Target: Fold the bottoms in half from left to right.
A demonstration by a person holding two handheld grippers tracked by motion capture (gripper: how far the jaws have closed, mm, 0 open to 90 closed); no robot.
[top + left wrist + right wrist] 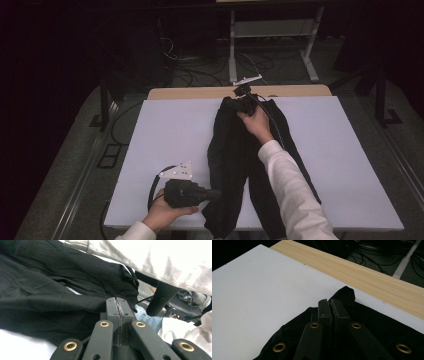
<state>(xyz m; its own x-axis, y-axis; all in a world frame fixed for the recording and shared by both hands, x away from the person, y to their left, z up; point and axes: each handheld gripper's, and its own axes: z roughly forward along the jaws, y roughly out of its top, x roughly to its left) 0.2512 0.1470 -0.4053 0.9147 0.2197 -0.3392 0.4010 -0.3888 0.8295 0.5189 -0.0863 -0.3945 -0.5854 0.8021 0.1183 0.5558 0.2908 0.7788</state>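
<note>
Black trousers (235, 150) lie lengthwise on the white board (165, 135), waist at the far end and legs toward the near edge. My right gripper (243, 104) is at the far waist end. Its jaws are shut, and a peak of the black trousers (345, 293) stands up just past the right gripper (329, 302). My left gripper (216, 194) lies level near the front edge, its tips at the left leg's edge. In its own view the left gripper (117, 301) is shut, with the dark cloth (50, 290) gathered against the tips.
A strip of bare wooden table (200, 93) runs behind the board. A white sleeve (295, 195) crosses over the right trouser leg. On the floor beyond stand a white metal stand (270, 30) and several cables (200, 70).
</note>
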